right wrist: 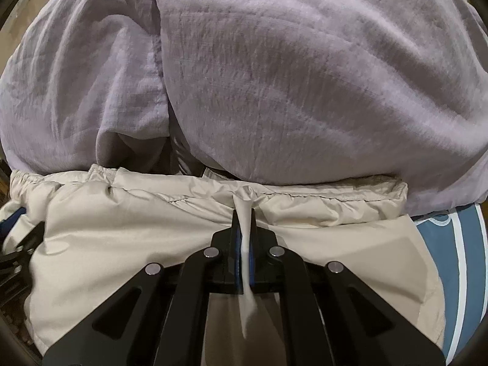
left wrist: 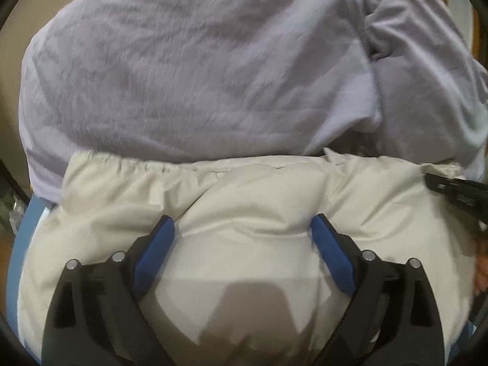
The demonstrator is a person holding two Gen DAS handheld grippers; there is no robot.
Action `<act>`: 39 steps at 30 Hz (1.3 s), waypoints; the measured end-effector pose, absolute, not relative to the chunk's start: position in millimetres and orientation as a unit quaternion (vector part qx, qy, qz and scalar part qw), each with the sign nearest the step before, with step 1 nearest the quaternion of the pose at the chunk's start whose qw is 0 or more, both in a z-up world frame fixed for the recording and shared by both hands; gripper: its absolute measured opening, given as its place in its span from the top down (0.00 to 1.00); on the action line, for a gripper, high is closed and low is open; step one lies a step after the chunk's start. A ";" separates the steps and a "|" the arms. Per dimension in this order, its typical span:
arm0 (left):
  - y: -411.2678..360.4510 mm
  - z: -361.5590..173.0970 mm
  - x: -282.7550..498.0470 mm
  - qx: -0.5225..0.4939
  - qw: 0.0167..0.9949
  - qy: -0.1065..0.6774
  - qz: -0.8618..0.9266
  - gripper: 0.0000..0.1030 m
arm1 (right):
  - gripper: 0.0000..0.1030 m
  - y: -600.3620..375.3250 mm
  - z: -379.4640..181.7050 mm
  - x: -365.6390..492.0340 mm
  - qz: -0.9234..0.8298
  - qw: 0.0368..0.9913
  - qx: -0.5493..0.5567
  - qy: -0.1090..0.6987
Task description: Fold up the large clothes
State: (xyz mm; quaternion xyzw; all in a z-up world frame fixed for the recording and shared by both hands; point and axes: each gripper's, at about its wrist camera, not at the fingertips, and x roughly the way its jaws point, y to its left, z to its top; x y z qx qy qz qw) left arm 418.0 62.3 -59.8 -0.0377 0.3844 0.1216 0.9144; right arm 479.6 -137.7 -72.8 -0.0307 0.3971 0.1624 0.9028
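- Left wrist view: left gripper (left wrist: 244,228) points down at a cream jacket (left wrist: 259,201); jaws spread wide.
- Blue pads (left wrist: 154,253) stand well apart, one on each side of a puffed bulge of cream cloth. The bulge lies between them; whether the pad tips touch it I cannot tell. No pinch is seen.
- Gripper's shadow falls on the cream cloth close to the camera.
- Cream jacket fills the lower half of this view. Its far edge is a gathered, stitched hem running left to right.
- Lilac garment (left wrist: 189,70) lies beyond that hem, wrinkled, filling the upper half. Its near edge meets the cream hem; which lies on top I cannot tell.
- Blue surface (left wrist: 29,225) shows at the left, under both garments.
- Right edge: a black part (left wrist: 457,192) rests at the cream hem; probably the other gripper.
- Right wrist view: right gripper (right wrist: 243,213) is closed on a thin fold of the cream jacket (right wrist: 122,231), just short of the hem. The cloth is pulled up into a narrow ridge between the pads and runs back toward the camera.
- Lilac garment (right wrist: 305,76) covers the upper part of this view, with a seam left of centre.
- Blue surface (right wrist: 442,250) with white stripes shows at the right, beside the jacket.
- Left edge: a black and blue part (right wrist: 21,225), partly cut off.
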 end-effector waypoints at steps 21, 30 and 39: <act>72.6 -87.8 474.9 -0.049 0.894 0.414 0.166 0.02 | 0.33 -115.9 -41.5 422.5 0.188 0.911 -0.016 0.367; 76.9 -92.7 466.1 -0.056 0.895 0.411 0.162 0.02 | 0.10 -98.3 -77.3 424.5 0.146 0.914 -0.067 0.373; 74.2 -94.1 465.4 -0.053 0.899 0.403 0.166 0.02 | 0.04 -100.7 -91.6 419.5 0.135 0.923 -0.067 0.354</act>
